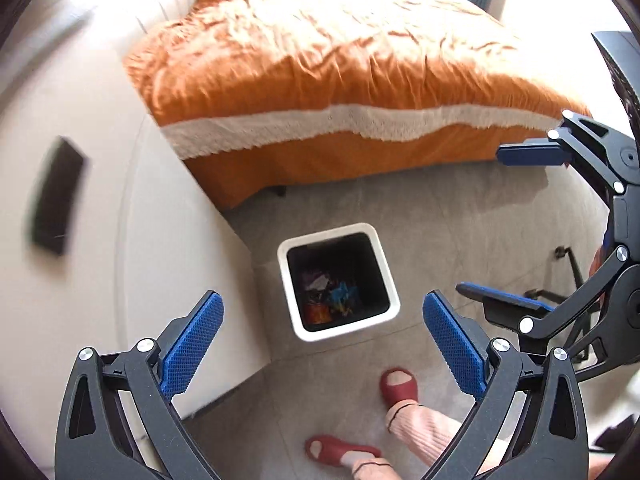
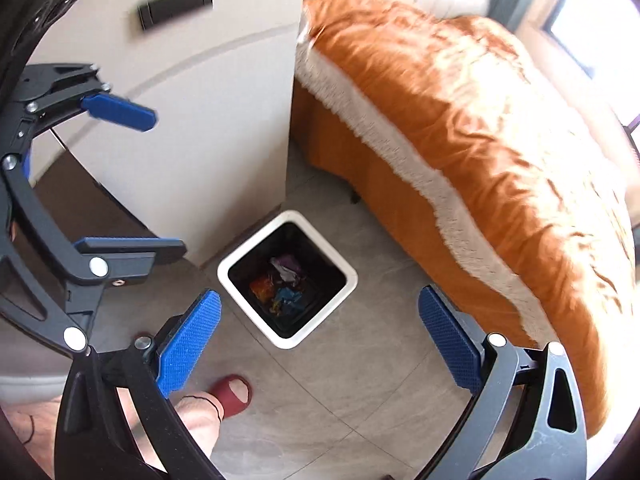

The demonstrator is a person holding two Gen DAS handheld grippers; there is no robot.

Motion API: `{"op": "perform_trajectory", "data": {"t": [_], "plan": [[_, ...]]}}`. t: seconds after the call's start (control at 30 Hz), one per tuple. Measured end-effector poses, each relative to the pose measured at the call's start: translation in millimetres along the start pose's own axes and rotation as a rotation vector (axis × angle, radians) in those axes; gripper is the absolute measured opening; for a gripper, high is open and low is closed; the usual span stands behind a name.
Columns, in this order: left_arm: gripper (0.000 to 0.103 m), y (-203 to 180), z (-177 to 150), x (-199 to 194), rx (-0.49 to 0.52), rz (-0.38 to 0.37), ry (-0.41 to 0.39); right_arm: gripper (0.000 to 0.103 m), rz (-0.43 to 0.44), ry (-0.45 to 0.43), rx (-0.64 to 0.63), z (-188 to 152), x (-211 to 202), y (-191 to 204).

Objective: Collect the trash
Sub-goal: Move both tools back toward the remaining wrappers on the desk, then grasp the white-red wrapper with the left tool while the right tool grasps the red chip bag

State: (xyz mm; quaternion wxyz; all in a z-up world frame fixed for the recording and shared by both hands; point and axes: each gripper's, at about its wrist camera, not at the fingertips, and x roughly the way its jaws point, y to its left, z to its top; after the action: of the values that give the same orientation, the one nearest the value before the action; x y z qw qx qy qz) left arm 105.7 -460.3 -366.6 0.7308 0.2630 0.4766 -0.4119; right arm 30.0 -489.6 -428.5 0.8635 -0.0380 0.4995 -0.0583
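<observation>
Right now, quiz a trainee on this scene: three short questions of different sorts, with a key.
1. True or false: the left gripper is shut on a wrapper.
2. Multiple choice: the bin stands (A) on the bed, (B) on the floor beside the white cabinet, (C) inside the cabinet.
3. Fill in: the right gripper has its fingers spread, so it is ____.

Key:
1. False: its fingers are apart, nothing between them.
2. B: the bin stands on the floor next to the cabinet, near the bed. Trash lies inside.
3. Open.
</observation>
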Motion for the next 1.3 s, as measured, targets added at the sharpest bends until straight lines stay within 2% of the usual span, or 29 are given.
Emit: {"op": "perform_trajectory", "data": {"t": [0.07, 0.27, 0.37, 0.47, 0.67, 0.8, 1.03, 1.13, 1.3], "plan": [[0.098, -0.2, -0.2, -29.5, 0.000, -0.001, -0.036, 0.099, -0.002, -0.031, 0.033, 5.6, -27.8, 2.4], [0.098, 7.9, 2.1, -117.8, -0.003, 0.068, -0.144, 0.099, -0.002, -0.140, 0.073, 27.2, -98.2, 18.6], [0.098, 24.8, -0.8, -150.3, -0.060, 0.092, -0.148, 0.099, 0.018, -0.203, 0.073, 44.0, -129.1, 32.7], [0.098, 42.7, -11.0, -185.3, -0.108, 0.108, -0.189, 0.099, 0.044, -0.247, 0.067, 58.9, -148.2, 45.0], [0.098, 89.6, -42.6, -246.9, -0.239, 0.225, -0.278, 0.099, 0.142, -0.346, 0.022, 102.9, -183.8, 91.5], [0.098, 134.8, -74.7, -285.3, -0.353, 0.339, -0.327, 0.099, 0.220, -0.396, -0.030, 136.8, -194.2, 133.8], [0.098, 205.6, -127.5, -330.7, -0.475, 0.497, -0.348, 0.099, 0.332, -0.446, -0.131, 190.1, -199.5, 217.9], [0.098, 236.4, -150.9, -340.6, -0.530, 0.541, -0.348, 0.099, 0.374, -0.442, -0.154, 212.4, -191.5, 249.1], [0.098, 284.3, -178.2, -344.7, -0.580, 0.605, -0.340, 0.099, 0.388, -0.417, -0.188, 242.4, -173.6, 296.7]]}}
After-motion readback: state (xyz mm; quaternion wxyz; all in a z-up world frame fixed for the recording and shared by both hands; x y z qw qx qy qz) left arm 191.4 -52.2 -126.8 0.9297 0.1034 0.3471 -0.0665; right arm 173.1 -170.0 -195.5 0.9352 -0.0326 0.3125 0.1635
